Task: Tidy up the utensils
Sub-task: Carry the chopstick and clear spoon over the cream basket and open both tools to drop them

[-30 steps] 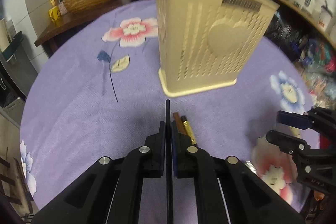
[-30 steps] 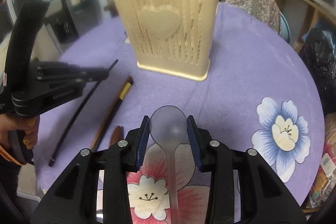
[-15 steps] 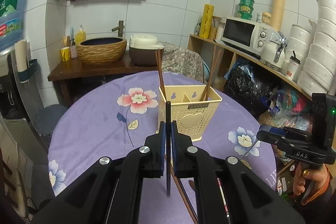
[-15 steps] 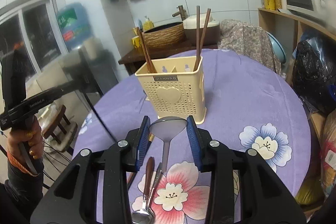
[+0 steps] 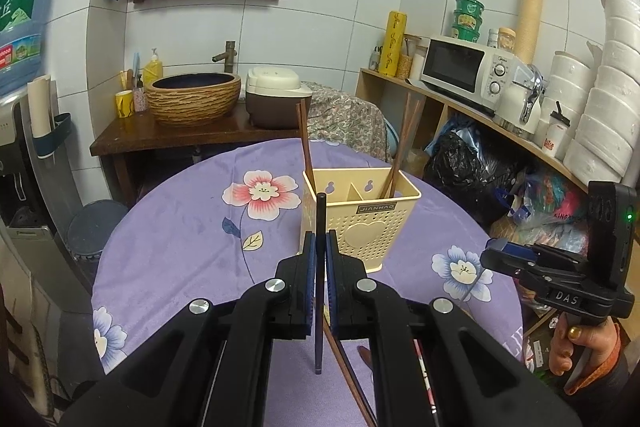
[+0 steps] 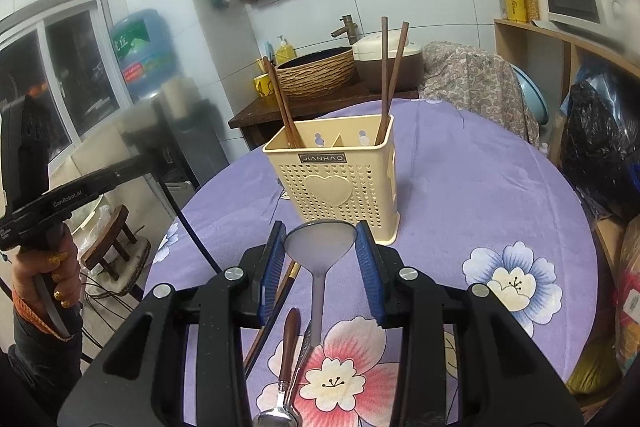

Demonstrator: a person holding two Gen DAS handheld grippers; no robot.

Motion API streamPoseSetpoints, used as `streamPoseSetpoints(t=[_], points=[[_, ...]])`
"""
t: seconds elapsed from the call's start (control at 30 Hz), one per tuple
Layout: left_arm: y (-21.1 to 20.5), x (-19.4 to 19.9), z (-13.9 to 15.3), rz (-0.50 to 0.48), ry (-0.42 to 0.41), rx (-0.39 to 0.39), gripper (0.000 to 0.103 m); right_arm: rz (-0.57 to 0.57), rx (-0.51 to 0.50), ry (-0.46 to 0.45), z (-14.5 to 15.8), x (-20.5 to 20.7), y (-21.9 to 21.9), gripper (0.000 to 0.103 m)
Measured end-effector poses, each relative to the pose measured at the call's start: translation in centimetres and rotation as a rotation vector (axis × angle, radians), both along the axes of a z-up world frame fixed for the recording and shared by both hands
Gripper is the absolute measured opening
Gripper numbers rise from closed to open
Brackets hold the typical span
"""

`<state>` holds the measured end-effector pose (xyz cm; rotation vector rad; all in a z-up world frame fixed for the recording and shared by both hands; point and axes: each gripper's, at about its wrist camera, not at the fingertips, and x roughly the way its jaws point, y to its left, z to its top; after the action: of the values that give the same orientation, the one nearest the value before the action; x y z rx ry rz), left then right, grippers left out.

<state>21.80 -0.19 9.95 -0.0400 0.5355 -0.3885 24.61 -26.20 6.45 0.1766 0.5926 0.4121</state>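
Observation:
My left gripper (image 5: 319, 247) is shut on a thin black chopstick (image 5: 319, 327), which hangs upright above the purple flowered tablecloth (image 5: 180, 247). A translucent grey spoon (image 6: 318, 299) is gripped by its bowl in my right gripper (image 6: 320, 229), handle pointing down. The cream perforated utensil holder (image 6: 336, 187) stands just beyond both grippers, with brown chopsticks (image 6: 390, 75) leaning in its compartments. In the right wrist view the left gripper (image 6: 132, 167) shows at the left with the black chopstick (image 6: 192, 231). The right gripper (image 5: 496, 257) appears at the right of the left wrist view.
Under the grippers a brown chopstick (image 5: 348, 367), a wooden-handled spoon (image 6: 288, 339) and a metal spoon (image 6: 280, 421) lie on the cloth. A sink counter (image 5: 160, 135) stands behind the round table. A shelf holds a microwave (image 5: 464, 71) at right, with black bags (image 5: 468, 167) below.
Both grippers have risen from close above the tablecloth and tilted up, carrying the black chopstick and the spoon. The holder now looks smaller and farther. Little has moved in the last half second.

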Motion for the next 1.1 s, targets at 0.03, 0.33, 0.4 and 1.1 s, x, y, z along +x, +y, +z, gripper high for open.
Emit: streamPoseSetpoints(t=[0.03,0.33,0.4,1.1], points=[[0.1,0.1,0.2,-0.003,-0.004,0.001,0.006,0.002,-0.008,-0.004,0.3,0.2,0.1,0.037],[-1.8,3.5,8.4,-0.058,-0.098,-0.082,0.006,-0.042,-0.034,-0.137,8.6,4.1,0.5,0.037],[-2.6,4.3,10.4,-0.041,-0.141,-0.079,0.006,-0.078,-0.029,-0.191,11.4,5.4,0.3,0.037],[-7.1,9.9,1.1,0.049,-0.085,0.078,0.006,-0.168,-0.167,-0.11,2.6,11.7,2.4,0.037]])
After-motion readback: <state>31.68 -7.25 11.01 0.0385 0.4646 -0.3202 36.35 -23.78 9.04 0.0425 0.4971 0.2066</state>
